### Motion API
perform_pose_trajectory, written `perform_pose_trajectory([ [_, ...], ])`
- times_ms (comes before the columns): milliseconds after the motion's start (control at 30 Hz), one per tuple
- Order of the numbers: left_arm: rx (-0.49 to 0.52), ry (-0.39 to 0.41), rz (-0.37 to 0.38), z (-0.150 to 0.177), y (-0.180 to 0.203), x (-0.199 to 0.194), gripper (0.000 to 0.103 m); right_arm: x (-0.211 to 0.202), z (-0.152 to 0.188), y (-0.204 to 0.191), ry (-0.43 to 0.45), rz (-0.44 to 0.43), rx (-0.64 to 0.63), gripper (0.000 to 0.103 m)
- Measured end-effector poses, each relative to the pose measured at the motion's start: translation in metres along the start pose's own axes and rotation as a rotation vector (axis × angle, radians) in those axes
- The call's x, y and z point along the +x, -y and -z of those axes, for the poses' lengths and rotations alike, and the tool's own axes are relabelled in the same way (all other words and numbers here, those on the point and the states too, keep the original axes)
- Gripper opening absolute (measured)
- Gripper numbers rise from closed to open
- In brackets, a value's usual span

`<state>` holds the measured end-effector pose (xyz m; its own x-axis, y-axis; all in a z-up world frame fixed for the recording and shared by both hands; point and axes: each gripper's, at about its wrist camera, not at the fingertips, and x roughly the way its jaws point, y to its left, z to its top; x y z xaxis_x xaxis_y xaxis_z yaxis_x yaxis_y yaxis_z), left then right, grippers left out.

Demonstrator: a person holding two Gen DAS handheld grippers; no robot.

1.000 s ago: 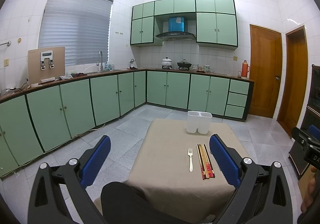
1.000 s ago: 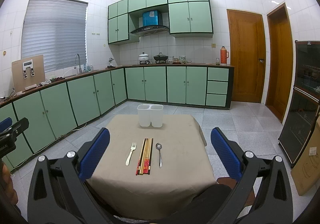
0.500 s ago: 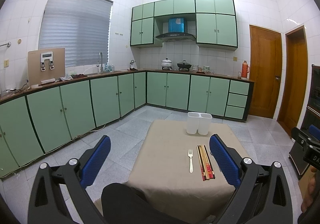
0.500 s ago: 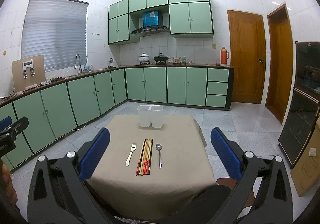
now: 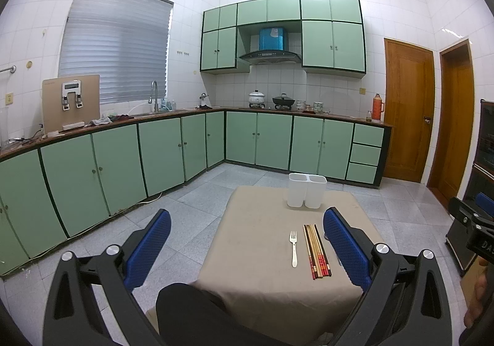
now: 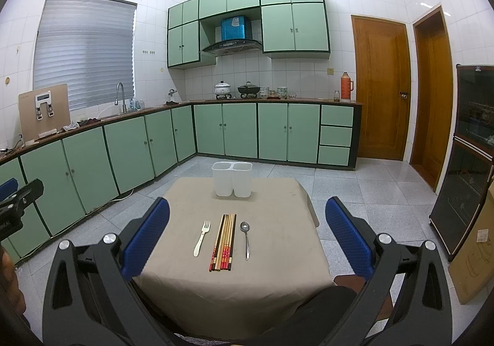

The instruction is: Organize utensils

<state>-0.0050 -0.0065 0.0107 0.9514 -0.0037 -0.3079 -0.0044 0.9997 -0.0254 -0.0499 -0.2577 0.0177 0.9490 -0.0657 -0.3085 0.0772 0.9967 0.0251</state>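
Observation:
A small table with a beige cloth [image 6: 271, 278] holds a white fork [image 6: 202, 237], a row of several chopsticks [image 6: 224, 241] and a metal spoon [image 6: 245, 238] side by side. A white two-compartment holder [image 6: 232, 178] stands empty at the table's far edge. My right gripper [image 6: 247, 238] is open, held above the near side of the table. My left gripper [image 5: 247, 248] is open, off the table's left side; the fork [image 5: 294, 248], chopsticks [image 5: 316, 251] and holder [image 5: 307, 190] show there. The spoon is hidden behind its right finger.
Green cabinets [image 6: 129, 148] with a dark counter run along the left and back walls. Wooden doors [image 6: 381, 88] are at the right. A dark glass cabinet [image 6: 466, 160] and a cardboard box [image 6: 475, 253] stand to the right. My dark knee [image 5: 191, 312] is at the table's near edge.

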Motion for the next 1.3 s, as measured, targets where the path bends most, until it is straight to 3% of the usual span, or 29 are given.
perform_pose_trajectory([
  [267, 0.01, -0.015, 0.017, -0.002, -0.002, 0.0, 0.097, 0.002, -0.001, 0.0, -0.01, 0.001, -0.001, 0.098],
  [467, 0.036, -0.136, 0.11, 0.01, -0.001, 0.042, 0.097, 0.025, -0.004, -0.002, -0.053, 0.002, -0.025, 0.098],
  [633, 0.069, -0.251, 0.132, 0.024, 0.008, 0.1, 0.097, 0.079, 0.002, 0.004, -0.156, -0.019, -0.047, 0.098],
  [833, 0.037, -0.397, 0.242, 0.043, 0.028, 0.188, 0.097, 0.176, 0.023, 0.015, -0.351, -0.098, -0.004, 0.098],
  [900, 0.034, -0.408, 0.244, 0.047, 0.034, 0.212, 0.097, 0.214, 0.033, 0.015, -0.41, -0.115, -0.02, 0.093],
  [967, 0.013, -0.446, 0.27, 0.055, 0.041, 0.246, 0.097, 0.25, 0.044, 0.015, -0.489, -0.151, -0.021, 0.06],
  [1033, -0.017, -0.489, 0.311, 0.062, 0.05, 0.27, 0.097, 0.286, 0.058, 0.018, -0.564, -0.201, 0.005, 0.05],
  [1167, 0.005, -0.584, 0.325, 0.084, 0.072, 0.329, 0.095, 0.35, 0.085, 0.02, -0.666, -0.209, -0.018, 0.051],
  [1300, 0.064, -0.67, 0.297, 0.111, 0.094, 0.385, 0.083, 0.388, 0.1, 0.024, -0.71, -0.211, -0.031, 0.05],
])
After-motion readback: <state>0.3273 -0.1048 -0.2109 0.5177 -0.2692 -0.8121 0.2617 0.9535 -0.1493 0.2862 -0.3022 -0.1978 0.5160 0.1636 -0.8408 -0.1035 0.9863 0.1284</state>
